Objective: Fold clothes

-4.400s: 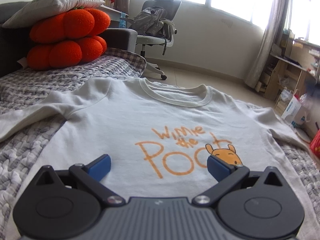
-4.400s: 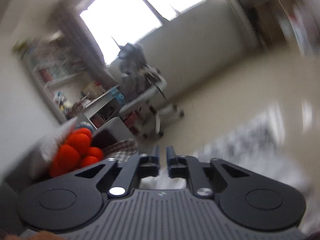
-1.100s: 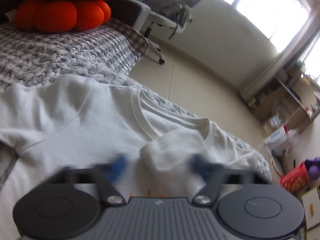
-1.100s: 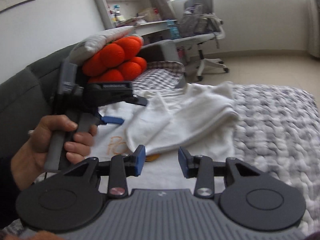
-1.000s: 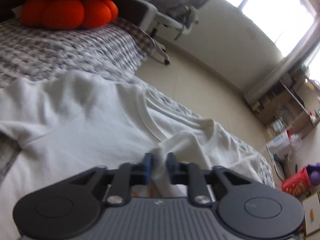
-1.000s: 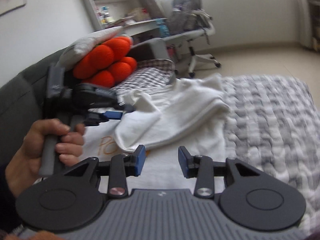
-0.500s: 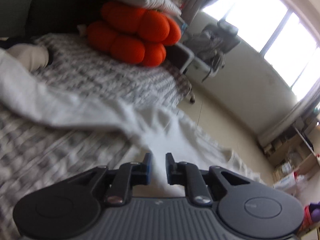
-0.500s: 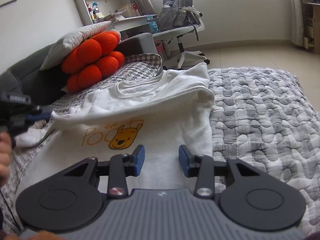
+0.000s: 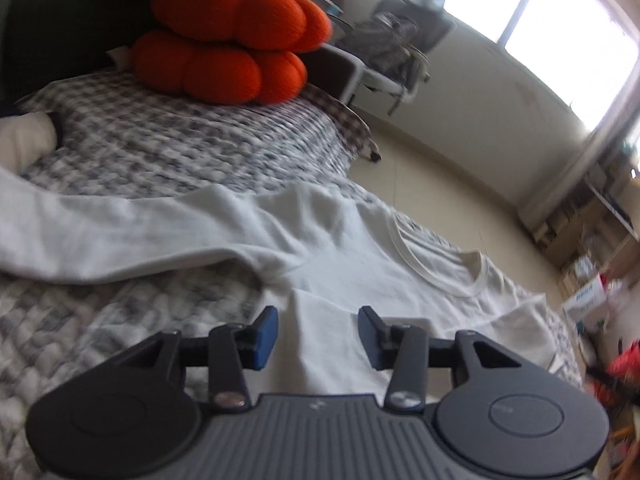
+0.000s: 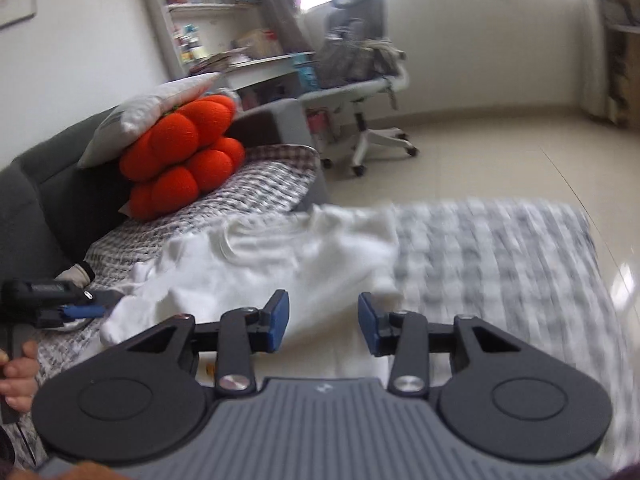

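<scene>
Sweatshirt [image 9: 340, 264]: white, long-sleeved, lying face up on the grey knit blanket [image 9: 132, 148] over the bed, its left sleeve [image 9: 120, 236] stretched out flat toward the sofa side. Left gripper [image 9: 318, 334]: jaws opening, no cloth pressed between the pads. Right gripper [image 10: 322, 322]: jaws parted, empty, above the hem side. Handling, judged: the sleeve is best grasped near the cuff, carried straight across the chest, and laid flat before release, so that no creases are trapped.

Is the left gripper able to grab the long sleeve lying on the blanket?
Probably yes. The left gripper, jaws opening and empty, hovers over the shirt; the sleeve lies flat beside it on the blanket, uncovered.
</scene>
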Demonstrator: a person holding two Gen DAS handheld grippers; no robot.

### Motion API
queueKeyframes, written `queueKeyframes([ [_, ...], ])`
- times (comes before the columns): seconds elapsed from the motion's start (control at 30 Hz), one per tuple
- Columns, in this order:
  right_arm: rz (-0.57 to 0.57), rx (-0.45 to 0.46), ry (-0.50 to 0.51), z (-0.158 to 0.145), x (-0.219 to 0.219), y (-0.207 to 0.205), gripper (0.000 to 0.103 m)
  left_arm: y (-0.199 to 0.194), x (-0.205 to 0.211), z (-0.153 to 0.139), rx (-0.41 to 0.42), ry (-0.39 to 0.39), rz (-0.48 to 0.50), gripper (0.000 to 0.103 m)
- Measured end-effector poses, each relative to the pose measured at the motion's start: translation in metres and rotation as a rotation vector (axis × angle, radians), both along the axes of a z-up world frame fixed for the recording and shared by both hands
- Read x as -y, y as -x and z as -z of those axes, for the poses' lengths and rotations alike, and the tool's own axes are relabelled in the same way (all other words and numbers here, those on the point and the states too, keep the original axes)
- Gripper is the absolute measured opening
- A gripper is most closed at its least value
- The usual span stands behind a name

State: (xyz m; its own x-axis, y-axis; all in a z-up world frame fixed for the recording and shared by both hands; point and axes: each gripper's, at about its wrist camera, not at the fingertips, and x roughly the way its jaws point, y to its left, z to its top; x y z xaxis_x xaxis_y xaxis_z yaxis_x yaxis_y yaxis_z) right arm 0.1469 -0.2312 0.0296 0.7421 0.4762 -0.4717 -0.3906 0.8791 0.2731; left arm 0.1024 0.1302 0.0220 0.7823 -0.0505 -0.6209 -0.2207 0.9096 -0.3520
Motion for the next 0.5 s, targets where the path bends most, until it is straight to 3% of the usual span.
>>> queueKeyframes([
  [0.07, -0.004, 0.004, 0.071, -0.006, -0.010, -0.023, 0.042, -0.008, 0.010, 0.005, -0.010, -0.031, 0.036, 0.036],
  [0.17, -0.007, 0.008, 0.176, -0.006, -0.023, -0.051, 0.042, -0.014, 0.019, 0.012, -0.019, -0.071, 0.064, 0.011],
  [0.37, 0.004, -0.042, 0.302, 0.028, -0.038, -0.084, 0.017, 0.003, 0.007, -0.002, 0.076, -0.073, 0.011, 0.002],
  [0.43, 0.031, -0.015, 0.296, 0.031, -0.038, -0.083, 0.009, 0.010, 0.001, -0.015, 0.121, -0.060, -0.014, 0.001],
  [0.5, 0.062, 0.023, 0.274, 0.031, -0.036, -0.079, 0.008, 0.017, -0.006, -0.026, 0.167, -0.048, -0.037, 0.001],
])
